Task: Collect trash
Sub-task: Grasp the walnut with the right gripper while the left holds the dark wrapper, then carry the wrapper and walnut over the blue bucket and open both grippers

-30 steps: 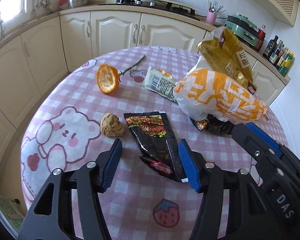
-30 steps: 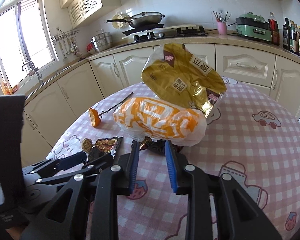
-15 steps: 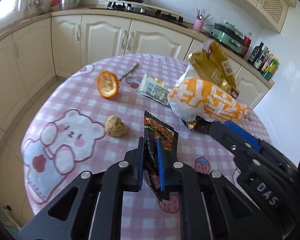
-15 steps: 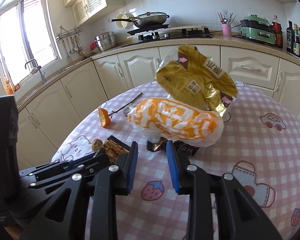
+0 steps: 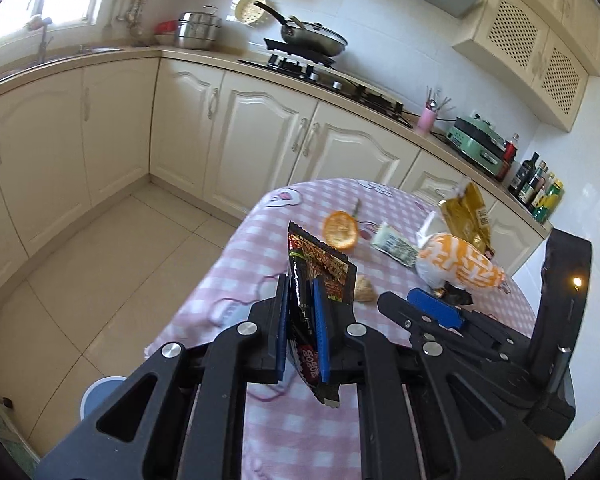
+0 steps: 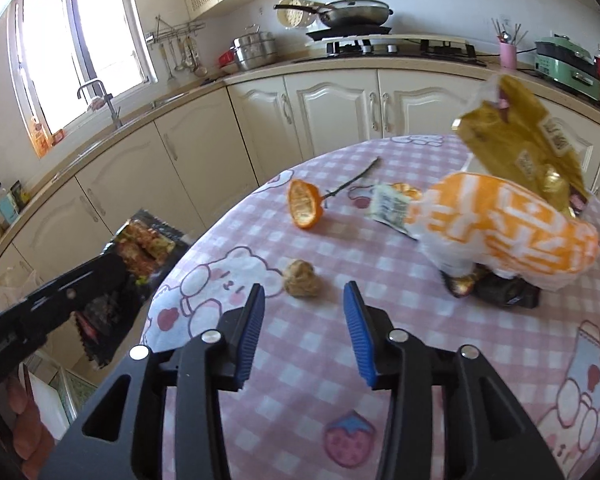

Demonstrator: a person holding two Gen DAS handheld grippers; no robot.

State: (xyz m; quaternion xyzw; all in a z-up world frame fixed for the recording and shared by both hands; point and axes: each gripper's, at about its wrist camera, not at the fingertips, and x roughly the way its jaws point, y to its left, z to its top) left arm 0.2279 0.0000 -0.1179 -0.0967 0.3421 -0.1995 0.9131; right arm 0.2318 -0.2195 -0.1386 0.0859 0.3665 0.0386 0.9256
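My left gripper (image 5: 301,300) is shut on a black snack wrapper (image 5: 328,268) and holds it up in the air beside the table's left edge; the wrapper also shows in the right wrist view (image 6: 140,248). My right gripper (image 6: 304,308) is open and empty above the pink checked tablecloth (image 6: 420,360), just in front of a brown walnut-like lump (image 6: 302,278). On the table lie an orange peel (image 6: 305,209), a white wrapper (image 6: 390,208), an orange-and-white plastic bag (image 6: 500,236), a gold bag (image 6: 528,148) and a dark wrapper (image 6: 496,290).
A thin dark stick (image 6: 350,182) lies behind the orange peel. A pale blue round rim (image 5: 100,390) shows on the tiled floor (image 5: 112,264) below the left gripper. Cream cabinets (image 5: 260,132) and a counter with a stove (image 5: 320,68) curve around the table.
My left gripper closed on the black wrapper, lifted it off the table and swung it out to the left. My right gripper opened wider and moved left toward the brown lump.
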